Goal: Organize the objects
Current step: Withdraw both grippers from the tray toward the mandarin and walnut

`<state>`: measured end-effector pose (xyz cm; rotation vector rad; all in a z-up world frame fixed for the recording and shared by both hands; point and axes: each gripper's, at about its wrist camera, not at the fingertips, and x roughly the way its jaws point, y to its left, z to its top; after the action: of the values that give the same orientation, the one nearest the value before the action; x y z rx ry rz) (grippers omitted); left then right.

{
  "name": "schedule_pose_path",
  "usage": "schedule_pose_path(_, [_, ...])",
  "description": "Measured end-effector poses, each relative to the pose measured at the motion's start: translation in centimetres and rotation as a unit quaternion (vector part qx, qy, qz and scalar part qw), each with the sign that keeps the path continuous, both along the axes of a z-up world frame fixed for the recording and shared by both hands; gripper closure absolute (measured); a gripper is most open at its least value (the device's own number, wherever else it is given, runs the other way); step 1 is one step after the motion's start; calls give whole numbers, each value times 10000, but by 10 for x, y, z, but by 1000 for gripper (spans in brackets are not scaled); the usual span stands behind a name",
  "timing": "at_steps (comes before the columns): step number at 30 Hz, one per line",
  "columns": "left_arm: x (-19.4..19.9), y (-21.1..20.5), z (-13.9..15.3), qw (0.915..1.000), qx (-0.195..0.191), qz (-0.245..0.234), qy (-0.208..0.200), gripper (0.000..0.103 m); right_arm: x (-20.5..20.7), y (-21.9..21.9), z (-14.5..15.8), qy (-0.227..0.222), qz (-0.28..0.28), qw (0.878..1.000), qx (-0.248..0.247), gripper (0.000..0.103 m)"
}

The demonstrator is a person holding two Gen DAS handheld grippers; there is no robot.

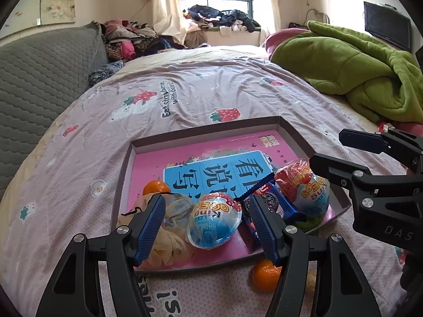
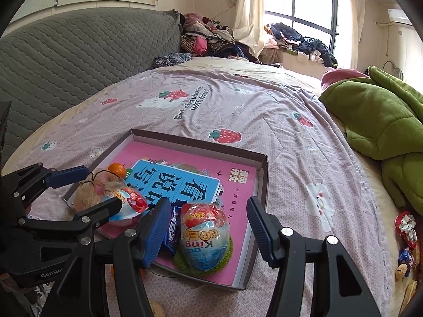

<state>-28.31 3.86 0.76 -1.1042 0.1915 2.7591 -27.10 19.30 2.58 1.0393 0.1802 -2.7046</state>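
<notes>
A shallow cardboard tray (image 1: 211,124) (image 2: 201,142) lies on the bed with a pink book (image 1: 148,163) (image 2: 185,158) flat inside it. Along its near side sit a small orange (image 1: 156,187), a beige mesh pouch (image 1: 171,227), a blue-and-red wrapped egg (image 1: 214,219), a blue cookie packet (image 1: 272,206) and a second wrapped egg (image 2: 205,237) on a green knitted mat. My left gripper (image 1: 208,229) hovers open, framing the first egg without touching it. The right gripper (image 2: 208,233) stands open around the second egg, with gaps at both pads.
Another orange (image 1: 265,274) lies on the strawberry-print bedsheet (image 1: 198,87) just outside the tray's near edge. A green blanket (image 2: 383,121) is heaped at the right, a grey quilted headboard (image 1: 39,79) at the left. Wrapped snacks (image 2: 407,237) lie at the bed's right edge.
</notes>
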Motion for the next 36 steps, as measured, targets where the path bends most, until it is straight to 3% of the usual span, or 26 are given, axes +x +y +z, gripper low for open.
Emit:
schedule_pose_path(23, [41, -6, 39, 9995, 54, -26, 315, 35, 59, -4, 55, 636, 173, 9975, -262, 44])
schedule_pose_path(36, [69, -8, 31, 9996, 52, -151, 215, 35, 100, 7, 64, 792, 67, 9963, -334, 44])
